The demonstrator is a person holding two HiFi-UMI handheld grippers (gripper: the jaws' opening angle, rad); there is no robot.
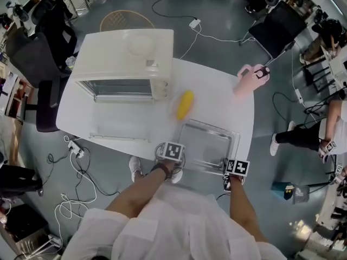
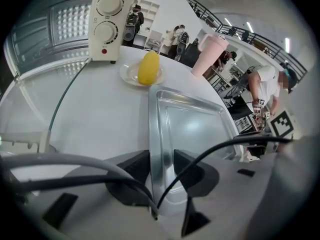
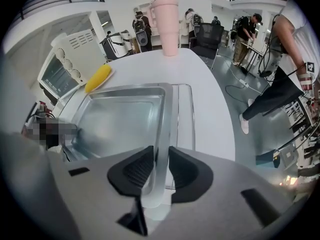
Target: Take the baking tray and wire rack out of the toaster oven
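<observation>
Baking tray [image 1: 209,145] rim, loose in left gripper [image 2: 161,170], right gripper [image 3: 160,173] clamped

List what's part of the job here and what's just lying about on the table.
Job in hand:
toaster oven
baking tray
wire rack

Just lying about:
corn cob
small plate under the cob
pink cup

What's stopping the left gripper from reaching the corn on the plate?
Probably nothing, so likely yes: the left gripper stands open astride the rim of the baking tray, and only bare table lies between it and the corn.
</observation>
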